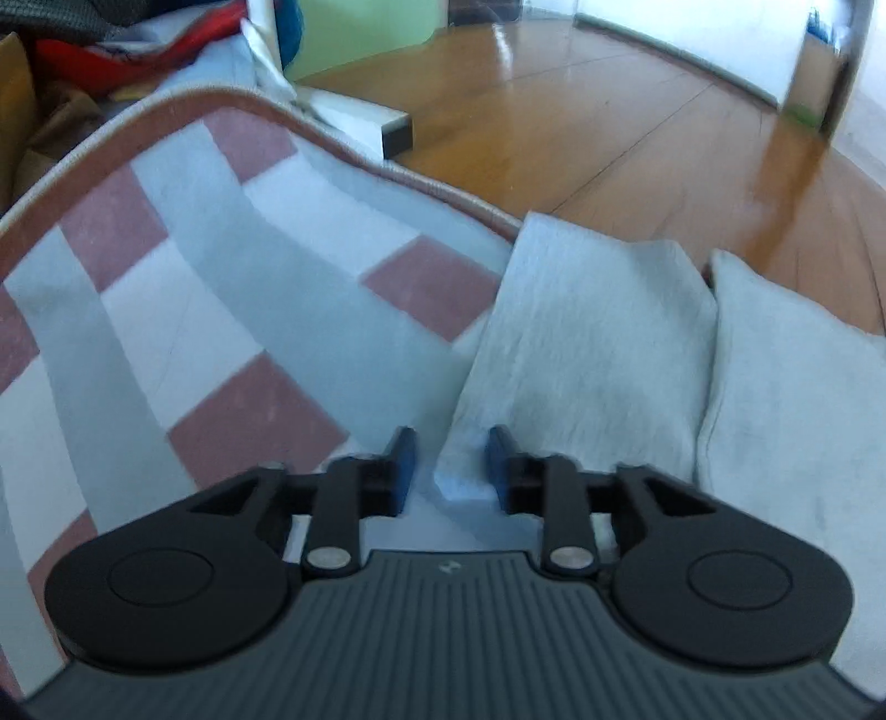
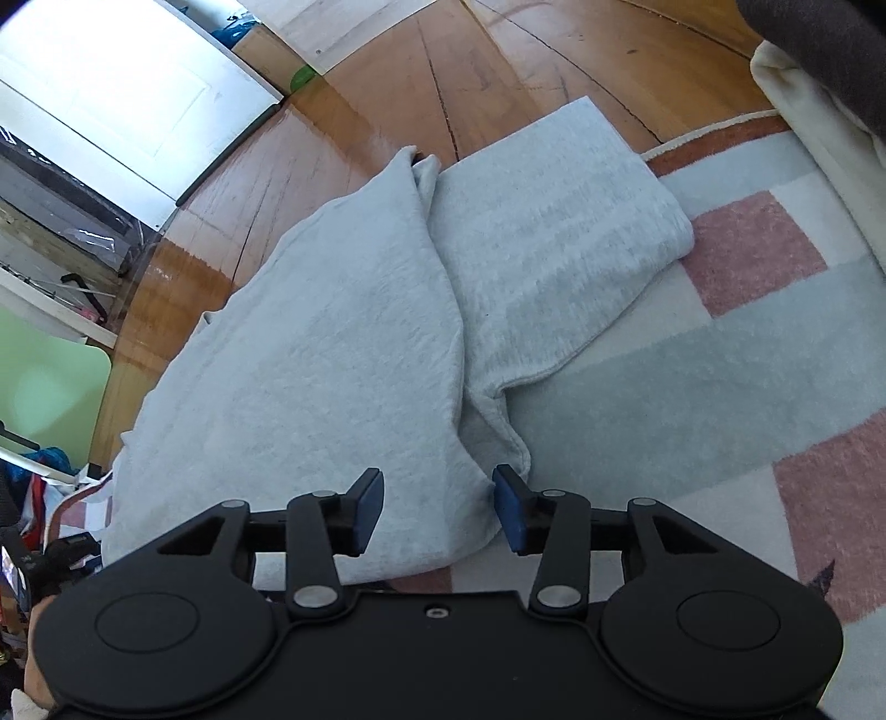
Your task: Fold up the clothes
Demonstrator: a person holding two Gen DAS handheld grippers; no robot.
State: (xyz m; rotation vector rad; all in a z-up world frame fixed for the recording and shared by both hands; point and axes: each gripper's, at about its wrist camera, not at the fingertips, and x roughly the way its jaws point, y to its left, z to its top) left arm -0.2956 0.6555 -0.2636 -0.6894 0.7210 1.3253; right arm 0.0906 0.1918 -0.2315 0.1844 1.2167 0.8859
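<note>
1. Fingers of the left gripper [image 1: 449,465] stand moderately apart, blue pads facing each other; a corner of the pale grey garment [image 1: 587,354] lies in the gap between them, but neither pad is seen pressing on it, so nothing is held.
2. Fingers of the right gripper [image 2: 437,509] are spread wider, straddling the near edge of the same pale grey garment [image 2: 343,360]; the cloth sits between the pads without being pinched.
3. Garment position: it lies flat, partly on the checked rug [image 1: 232,288] and partly over the wooden floor [image 1: 581,111]. In the right wrist view it shows two broad sections side by side with a seam-like crease between them, the right-hand section resting on the rug [image 2: 692,376], the far ends reaching onto the floor [image 2: 387,66].
4. Writing: only a small pale mark on the ribbed body of the left gripper, too small to read. No label is legible on the garment.
5. Count: one garment, two grippers, one rug with pink and grey-blue squares and a brownish border.
6. Surroundings: a white box [image 1: 371,124] lies just beyond the rug's edge, and a heap of red and dark cloth [image 1: 111,50] sits at the far left.
</note>
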